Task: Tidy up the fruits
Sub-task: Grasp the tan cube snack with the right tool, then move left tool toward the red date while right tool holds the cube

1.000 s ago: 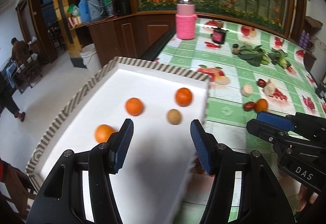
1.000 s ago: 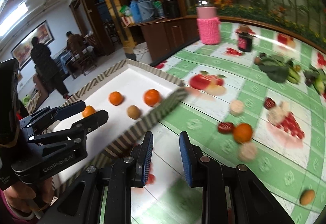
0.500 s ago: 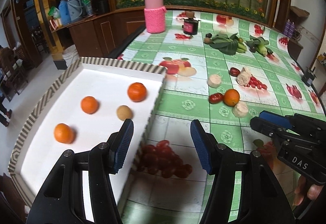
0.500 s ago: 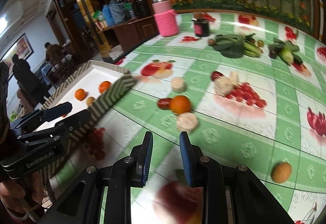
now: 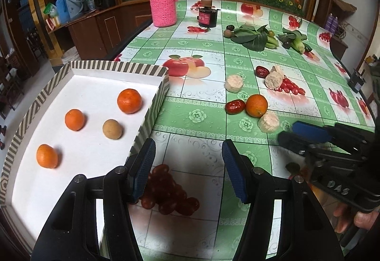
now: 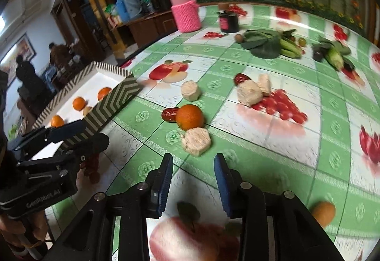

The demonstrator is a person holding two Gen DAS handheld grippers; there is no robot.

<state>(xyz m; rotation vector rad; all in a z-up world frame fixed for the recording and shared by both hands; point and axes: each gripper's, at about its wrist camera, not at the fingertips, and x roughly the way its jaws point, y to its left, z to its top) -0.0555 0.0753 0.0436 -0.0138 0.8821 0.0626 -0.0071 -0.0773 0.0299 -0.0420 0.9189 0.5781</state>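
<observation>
A striped-rim white tray at the table's left holds three oranges and a small brown fruit. My left gripper is open and empty above the tablecloth just right of the tray. A loose orange lies mid-table beside a red date and pale round cakes. My right gripper is open and empty, just short of the orange and a cake. Another small orange-brown fruit lies at its right.
A pink-sleeved jar, a dark jar and leafy greens stand at the far end. More cakes and a second date lie mid-table. The tray overhangs the table's left edge. People stand in the room at left.
Both grippers have swung right, away from the tray towards the table's middle. The right gripper has opened a little wider and come closer to the loose orange.
</observation>
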